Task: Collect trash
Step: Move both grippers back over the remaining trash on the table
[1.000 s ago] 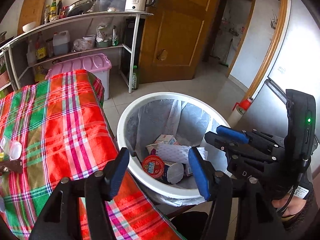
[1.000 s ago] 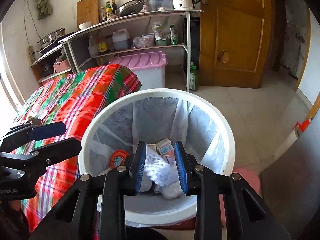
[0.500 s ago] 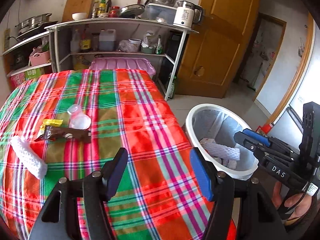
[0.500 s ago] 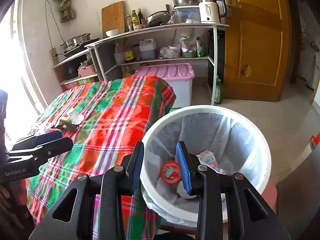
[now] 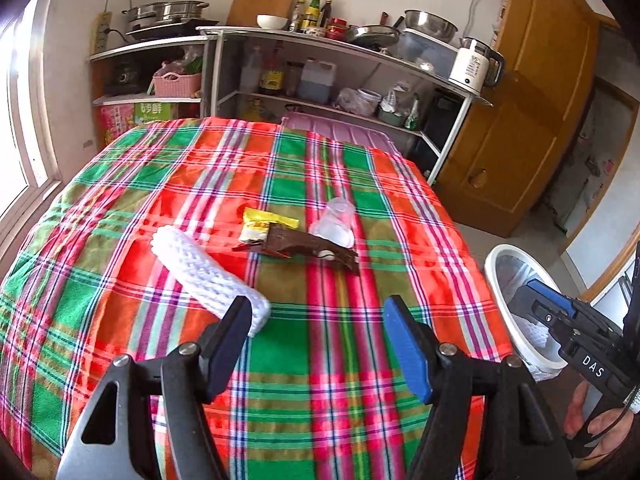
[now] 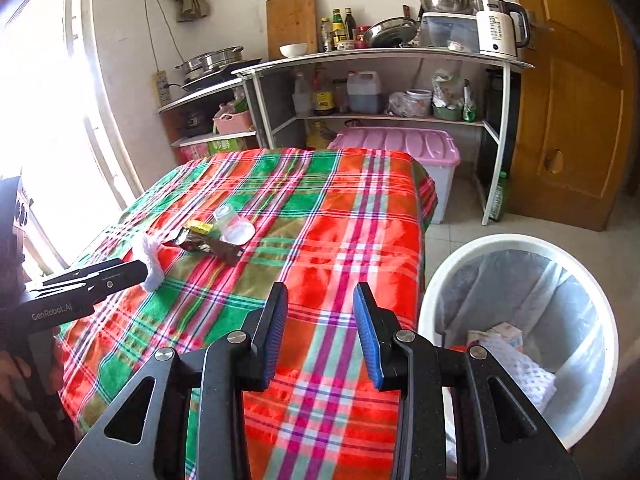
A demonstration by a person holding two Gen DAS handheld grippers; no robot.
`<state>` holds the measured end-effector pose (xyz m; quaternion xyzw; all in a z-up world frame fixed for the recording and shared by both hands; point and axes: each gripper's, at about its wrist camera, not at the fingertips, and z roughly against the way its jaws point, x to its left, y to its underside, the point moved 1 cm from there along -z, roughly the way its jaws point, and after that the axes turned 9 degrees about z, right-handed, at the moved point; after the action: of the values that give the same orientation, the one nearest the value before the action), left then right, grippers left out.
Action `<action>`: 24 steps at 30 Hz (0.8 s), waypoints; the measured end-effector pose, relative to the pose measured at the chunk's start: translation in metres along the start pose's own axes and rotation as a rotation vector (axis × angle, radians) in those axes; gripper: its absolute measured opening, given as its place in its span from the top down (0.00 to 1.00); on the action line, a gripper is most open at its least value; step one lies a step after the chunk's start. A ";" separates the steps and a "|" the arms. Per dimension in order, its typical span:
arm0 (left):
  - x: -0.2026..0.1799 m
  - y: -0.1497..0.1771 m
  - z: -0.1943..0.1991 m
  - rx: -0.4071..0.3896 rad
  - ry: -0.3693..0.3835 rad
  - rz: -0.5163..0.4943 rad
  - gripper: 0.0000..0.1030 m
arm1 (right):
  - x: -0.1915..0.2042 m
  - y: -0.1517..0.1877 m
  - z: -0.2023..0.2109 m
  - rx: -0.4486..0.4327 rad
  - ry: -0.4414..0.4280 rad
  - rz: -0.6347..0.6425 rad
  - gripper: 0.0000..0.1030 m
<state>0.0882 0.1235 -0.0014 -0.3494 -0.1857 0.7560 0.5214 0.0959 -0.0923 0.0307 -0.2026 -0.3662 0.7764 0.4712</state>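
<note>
1. White foam net sleeve (image 5: 204, 276) lies on plaid tablecloth (image 5: 344, 340), near end hidden behind left gripper's (image 5: 316, 344) left finger; brown wrapper (image 5: 308, 246), yellow packet (image 5: 264, 224), clear cup (image 5: 336, 220) just beyond
2. Left gripper tilts down over the table, jaws just been opening, spread, nothing between
3. Right gripper (image 6: 320, 336) tilts down over near table edge, jaws part open, empty
4. Bin (image 6: 516, 240) right of table, contents partly hidden

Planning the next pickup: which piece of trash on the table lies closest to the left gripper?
The white foam net sleeve: its end reaches the left gripper. The yellow packet, brown wrapper and clear cup lie farther.
</note>
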 end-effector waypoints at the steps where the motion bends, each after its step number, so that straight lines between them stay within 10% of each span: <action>1: 0.006 -0.002 -0.001 0.000 -0.013 0.013 0.30 | 0.003 -0.002 -0.004 0.003 -0.010 0.006 0.66; 24: 0.065 -0.019 -0.060 0.140 -0.109 0.158 0.30 | 0.084 -0.049 -0.107 0.112 -0.190 0.224 0.65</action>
<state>0.1305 0.1861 -0.0522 -0.2840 -0.1326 0.8238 0.4723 0.1554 0.0357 0.0007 -0.1412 -0.3404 0.8591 0.3552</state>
